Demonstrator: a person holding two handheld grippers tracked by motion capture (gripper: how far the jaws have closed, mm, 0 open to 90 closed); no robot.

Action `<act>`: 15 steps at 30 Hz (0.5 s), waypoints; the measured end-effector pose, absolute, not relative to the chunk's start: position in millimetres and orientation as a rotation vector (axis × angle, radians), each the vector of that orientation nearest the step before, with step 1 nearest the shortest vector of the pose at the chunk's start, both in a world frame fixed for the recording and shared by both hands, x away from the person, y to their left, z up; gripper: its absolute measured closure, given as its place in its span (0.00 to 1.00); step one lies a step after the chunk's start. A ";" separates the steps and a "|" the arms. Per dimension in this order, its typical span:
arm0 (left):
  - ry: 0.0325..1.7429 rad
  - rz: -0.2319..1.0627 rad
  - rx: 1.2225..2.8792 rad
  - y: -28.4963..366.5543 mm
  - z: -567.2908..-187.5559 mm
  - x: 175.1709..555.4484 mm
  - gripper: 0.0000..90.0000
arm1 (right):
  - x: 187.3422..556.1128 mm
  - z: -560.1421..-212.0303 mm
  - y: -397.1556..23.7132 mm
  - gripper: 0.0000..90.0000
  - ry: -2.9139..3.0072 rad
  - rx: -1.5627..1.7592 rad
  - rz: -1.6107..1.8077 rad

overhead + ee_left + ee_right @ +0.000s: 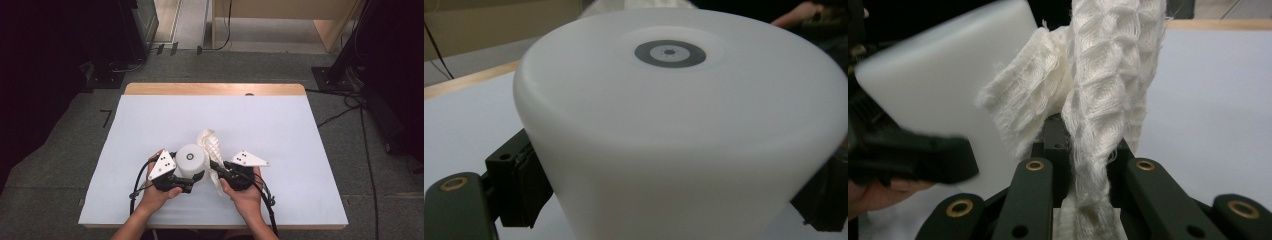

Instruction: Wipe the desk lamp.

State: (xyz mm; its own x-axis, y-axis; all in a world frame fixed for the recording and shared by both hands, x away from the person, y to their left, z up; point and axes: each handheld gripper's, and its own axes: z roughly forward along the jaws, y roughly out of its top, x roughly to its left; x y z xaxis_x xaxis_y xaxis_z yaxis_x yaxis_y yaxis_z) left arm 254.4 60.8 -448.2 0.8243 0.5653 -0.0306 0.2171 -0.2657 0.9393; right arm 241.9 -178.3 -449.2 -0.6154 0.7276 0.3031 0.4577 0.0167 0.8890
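Here, cloth (1108, 90) sits pinched between right jaws.

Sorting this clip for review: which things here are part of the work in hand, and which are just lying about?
In use:
white cup, upside down, clamped by left gripper
white cloth, pinched in right gripper

Lying about:
table
cables on the floor
wooden furniture behind
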 end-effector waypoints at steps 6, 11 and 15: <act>0.569 0.376 1.845 59.8 -447.3 253.8 0.10 | 240.3 -441.9 -183.2 0.89 2.037 1.218 1.664; 0.573 0.368 1.835 62.8 -446.0 255.5 0.10 | 241.7 -439.9 -189.3 0.89 2.001 1.237 1.676; 0.579 0.369 1.834 64.9 -445.8 256.8 0.10 | 242.6 -439.0 -193.2 0.89 1.983 1.246 1.678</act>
